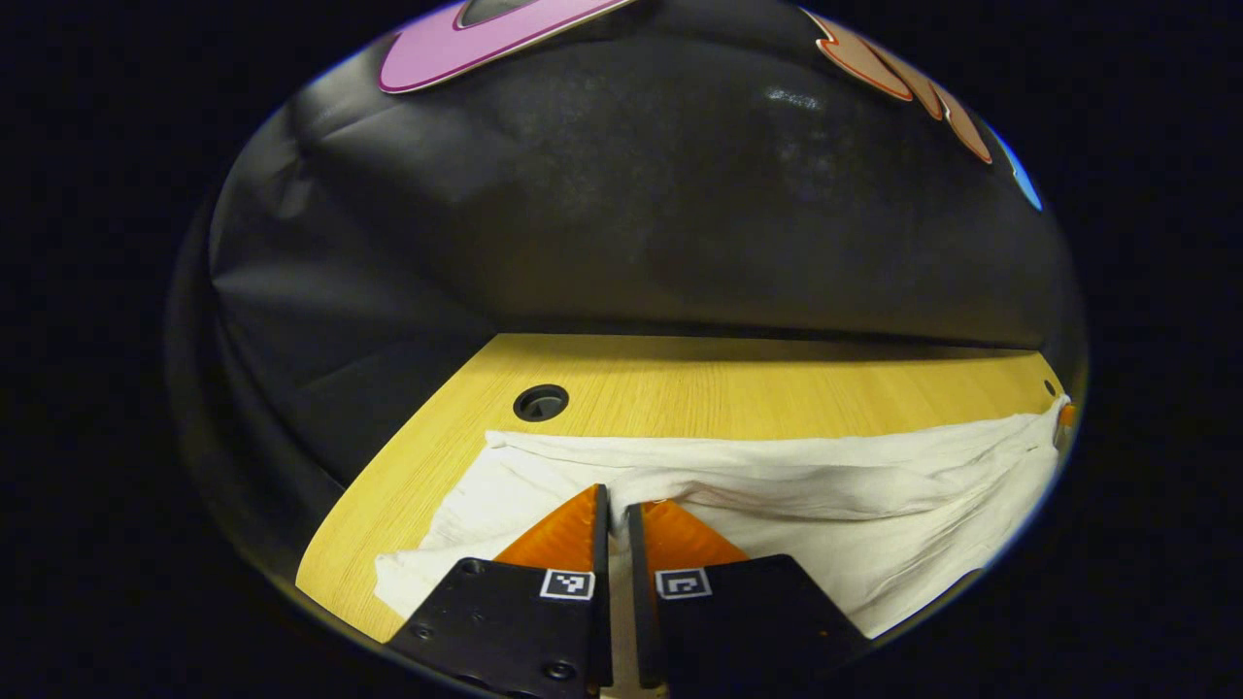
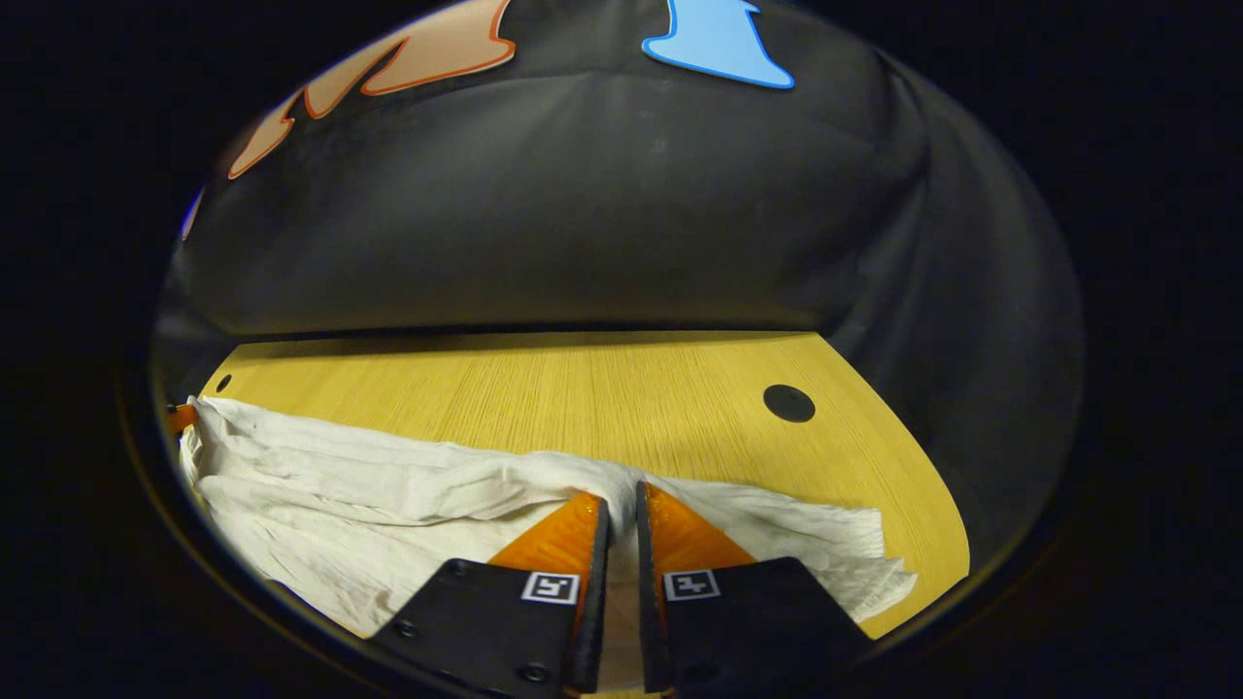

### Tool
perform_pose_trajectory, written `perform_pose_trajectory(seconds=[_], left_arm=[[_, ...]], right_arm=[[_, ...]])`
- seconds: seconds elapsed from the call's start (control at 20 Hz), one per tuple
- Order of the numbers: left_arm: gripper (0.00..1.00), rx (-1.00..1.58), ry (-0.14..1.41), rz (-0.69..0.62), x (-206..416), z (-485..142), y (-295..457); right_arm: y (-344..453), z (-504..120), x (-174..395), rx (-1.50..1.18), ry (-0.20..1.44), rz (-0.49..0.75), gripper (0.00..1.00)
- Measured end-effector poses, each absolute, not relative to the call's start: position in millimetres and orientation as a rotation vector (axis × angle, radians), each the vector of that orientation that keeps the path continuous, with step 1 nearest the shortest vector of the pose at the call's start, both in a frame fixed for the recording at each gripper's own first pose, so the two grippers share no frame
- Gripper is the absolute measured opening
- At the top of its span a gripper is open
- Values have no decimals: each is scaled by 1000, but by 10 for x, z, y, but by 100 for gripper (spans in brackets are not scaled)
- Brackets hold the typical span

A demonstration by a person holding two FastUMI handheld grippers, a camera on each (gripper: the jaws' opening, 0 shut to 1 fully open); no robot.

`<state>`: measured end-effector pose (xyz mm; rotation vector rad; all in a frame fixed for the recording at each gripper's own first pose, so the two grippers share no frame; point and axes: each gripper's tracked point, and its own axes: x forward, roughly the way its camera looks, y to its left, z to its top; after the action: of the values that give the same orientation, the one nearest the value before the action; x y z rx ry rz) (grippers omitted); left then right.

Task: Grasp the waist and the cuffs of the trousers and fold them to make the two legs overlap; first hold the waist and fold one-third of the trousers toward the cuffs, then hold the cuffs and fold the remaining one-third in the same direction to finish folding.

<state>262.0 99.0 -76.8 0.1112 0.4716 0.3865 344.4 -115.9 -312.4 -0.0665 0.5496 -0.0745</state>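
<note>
White trousers (image 1: 835,495) lie crumpled along the near part of a light wooden table (image 1: 699,383). In the left gripper view my left gripper (image 1: 618,505) is shut on a raised fold of the white cloth, near the garment's left end. The right gripper view has the same trousers (image 2: 369,495) stretching off to the left. There my right gripper (image 2: 622,500) is shut on a lifted ridge of cloth near their right end. A bit of the other gripper peeks at the far edge of the cloth (image 1: 1066,416), and likewise at the left edge (image 2: 180,417).
The table has a round cable hole (image 1: 540,402) at its far left and another hole (image 2: 788,403) at its far right. Black cloth wall stands right behind the table's far edge. Bare wood runs between the trousers and that edge.
</note>
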Motion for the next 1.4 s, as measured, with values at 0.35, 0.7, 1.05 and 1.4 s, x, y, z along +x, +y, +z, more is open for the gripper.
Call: perform_pose_trajectory(seconds=[0.35,0.7,1.05,1.4], left_arm=[[94,16,376,419,2761,-500,614],[95,31,318,414,2631,-331,563],[95,33,351,421,2667,-345,593],[95,29,367,414,2679,-339,581]], right_arm=[[-1343,-2746,3259,-37,499,-82,99],[-2316,-2385,2651,-7,470,-213,99],[-2988,-2891,2127,49,573,-301,98],[-2798,-3315,2165,224,628,-222,98]])
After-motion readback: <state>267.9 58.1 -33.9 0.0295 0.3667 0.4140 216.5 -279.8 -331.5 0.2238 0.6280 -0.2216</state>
